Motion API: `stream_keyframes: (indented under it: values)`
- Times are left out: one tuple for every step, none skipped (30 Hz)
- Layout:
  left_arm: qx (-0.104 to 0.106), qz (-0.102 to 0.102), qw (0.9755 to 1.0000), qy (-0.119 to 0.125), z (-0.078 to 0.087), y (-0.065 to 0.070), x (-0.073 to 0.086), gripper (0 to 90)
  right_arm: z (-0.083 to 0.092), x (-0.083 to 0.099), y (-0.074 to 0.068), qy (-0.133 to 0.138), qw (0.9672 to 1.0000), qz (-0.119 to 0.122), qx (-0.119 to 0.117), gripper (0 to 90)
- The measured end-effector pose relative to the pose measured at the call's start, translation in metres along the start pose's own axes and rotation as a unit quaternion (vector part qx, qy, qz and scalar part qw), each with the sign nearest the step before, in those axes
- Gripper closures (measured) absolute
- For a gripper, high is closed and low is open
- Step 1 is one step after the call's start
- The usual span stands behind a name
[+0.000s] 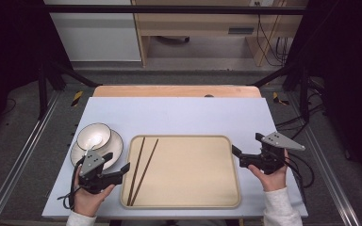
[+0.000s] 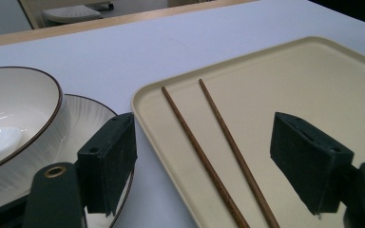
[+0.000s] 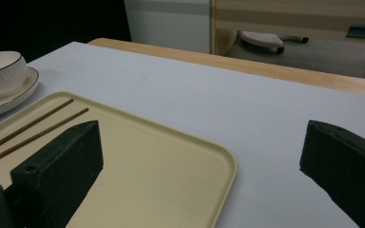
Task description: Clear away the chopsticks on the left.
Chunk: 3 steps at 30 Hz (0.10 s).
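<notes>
Left gripper at lower left of high view, jaws wide apart, holding nothing; tips sit over the gap between plate and tray edge. In left gripper view jaws rise from bottom corners, far apart, lower parts cut off by frame; nothing between the pads but tray and chopsticks beyond. Held by left hand, wrist cut off at bottom edge.

Right gripper at right of high view, just off tray's right edge, jaws also spread, empty. In right gripper view left jaw over tray corner, right jaw over bare table, partly cut off at frame's right & bottom. Right hand below it, sleeve running out of frame.

Tray, beige, centre of high view, on pale table. Two chopsticks lying on tray's left part, near ends close together, far ends fanned apart; near ends cut off in left gripper view.

Bowl sitting on plate, left of tray, apart from it. Bowl contents hard to make out — glare inside. Plate's near side partly hidden by left gripper.
</notes>
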<state>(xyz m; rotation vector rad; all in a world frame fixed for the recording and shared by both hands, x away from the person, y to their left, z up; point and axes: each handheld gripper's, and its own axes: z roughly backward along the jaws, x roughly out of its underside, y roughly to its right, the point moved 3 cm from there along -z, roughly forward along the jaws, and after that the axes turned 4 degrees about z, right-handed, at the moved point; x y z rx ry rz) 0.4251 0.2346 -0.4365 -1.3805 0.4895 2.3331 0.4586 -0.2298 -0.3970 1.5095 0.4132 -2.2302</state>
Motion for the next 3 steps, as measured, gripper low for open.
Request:
stream_keyframes:
  values:
    - [-0.002, 0.004, 1.0000, 0.003, 0.0007, -0.0014, 0.0004, 23.1, -0.0008, 0.0005, 0.0002, -0.001, 1.0000, 0.001, -0.001, 0.9]
    - [-0.002, 0.003, 1.0000, 0.003, 0.0014, -0.0025, 0.0008, 22.8, -0.0019, 0.0012, 0.0002, -0.003, 1.0000, 0.002, 0.000, 0.9]
    - [-0.003, 0.004, 1.0000, 0.004, 0.0017, -0.0032, 0.0012, 22.6, -0.0027, 0.0016, -0.0001, -0.004, 1.0000, 0.001, 0.000, 0.9]
